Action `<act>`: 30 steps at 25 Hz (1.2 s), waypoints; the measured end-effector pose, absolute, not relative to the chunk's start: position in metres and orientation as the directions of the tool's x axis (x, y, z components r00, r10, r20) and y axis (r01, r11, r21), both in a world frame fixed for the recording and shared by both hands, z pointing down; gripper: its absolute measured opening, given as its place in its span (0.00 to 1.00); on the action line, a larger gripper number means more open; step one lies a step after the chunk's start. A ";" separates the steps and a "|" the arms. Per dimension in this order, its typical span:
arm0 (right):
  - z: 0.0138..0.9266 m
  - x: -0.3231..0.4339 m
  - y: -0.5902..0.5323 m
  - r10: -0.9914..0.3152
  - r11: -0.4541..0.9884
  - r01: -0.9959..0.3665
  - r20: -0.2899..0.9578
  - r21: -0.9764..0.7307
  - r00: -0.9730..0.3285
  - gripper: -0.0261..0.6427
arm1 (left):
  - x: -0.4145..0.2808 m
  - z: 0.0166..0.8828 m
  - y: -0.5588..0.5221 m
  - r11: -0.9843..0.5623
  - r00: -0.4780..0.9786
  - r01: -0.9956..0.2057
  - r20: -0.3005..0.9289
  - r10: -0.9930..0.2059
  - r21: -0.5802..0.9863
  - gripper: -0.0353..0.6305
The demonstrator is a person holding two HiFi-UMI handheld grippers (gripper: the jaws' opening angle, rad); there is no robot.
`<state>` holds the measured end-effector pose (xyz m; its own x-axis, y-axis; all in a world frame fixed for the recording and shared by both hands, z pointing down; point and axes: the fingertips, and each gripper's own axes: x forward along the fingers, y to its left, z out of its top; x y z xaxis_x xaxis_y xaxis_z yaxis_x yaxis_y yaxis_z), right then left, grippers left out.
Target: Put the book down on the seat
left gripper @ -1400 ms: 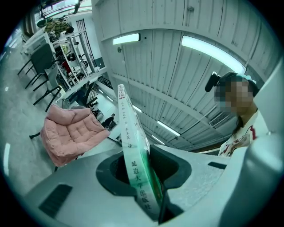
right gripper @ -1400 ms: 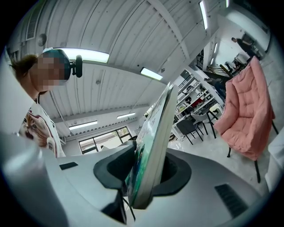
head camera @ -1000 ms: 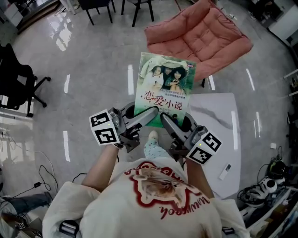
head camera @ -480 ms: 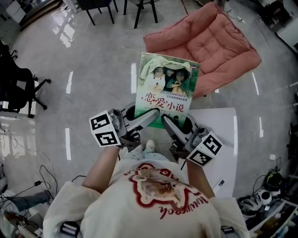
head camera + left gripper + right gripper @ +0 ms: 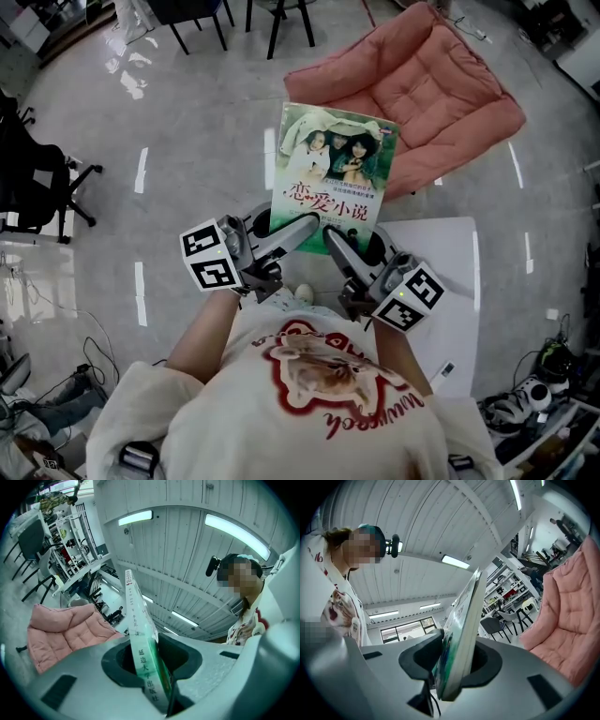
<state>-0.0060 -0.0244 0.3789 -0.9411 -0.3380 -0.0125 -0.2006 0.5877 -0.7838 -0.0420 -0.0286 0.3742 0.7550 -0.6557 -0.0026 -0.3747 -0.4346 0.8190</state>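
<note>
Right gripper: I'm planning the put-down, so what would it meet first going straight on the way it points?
The book that the right gripper is clamped on. Past that, the head view suggests the tip of the left gripper, not the pink chair, though depth is unclear.

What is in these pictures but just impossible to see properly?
- Head view: the book's lower edge, behind the left gripper and right gripper clamping it.
- Head view: the cover's small print, too small to read.
- Left gripper view: the book's cover, seen edge-on; only the spine shows.
- Right gripper view: the pink seat, cut off by the picture's edge.
</note>
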 end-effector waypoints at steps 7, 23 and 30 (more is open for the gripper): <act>0.376 -0.006 -0.024 -0.352 0.576 -0.222 0.007 -0.787 -0.936 0.21 | -0.042 0.373 -0.028 -0.425 0.762 -0.357 -0.004 -0.648 0.832 0.18; 0.379 -0.006 -0.026 -0.391 0.566 -0.255 0.017 -0.784 -0.920 0.21 | -0.041 0.375 -0.032 -0.438 0.788 -0.340 -0.003 -0.616 0.832 0.18; 0.380 -0.006 -0.026 -0.396 0.571 -0.276 0.035 -0.774 -0.918 0.21 | -0.041 0.377 -0.032 -0.439 0.785 -0.327 -0.019 -0.619 0.837 0.18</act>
<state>-0.0056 -0.0258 0.3796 -0.9177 -0.3957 0.0349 -0.2755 0.5708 -0.7735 -0.0412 -0.0320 0.3766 0.7849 -0.6193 -0.0188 -0.3266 -0.4394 0.8368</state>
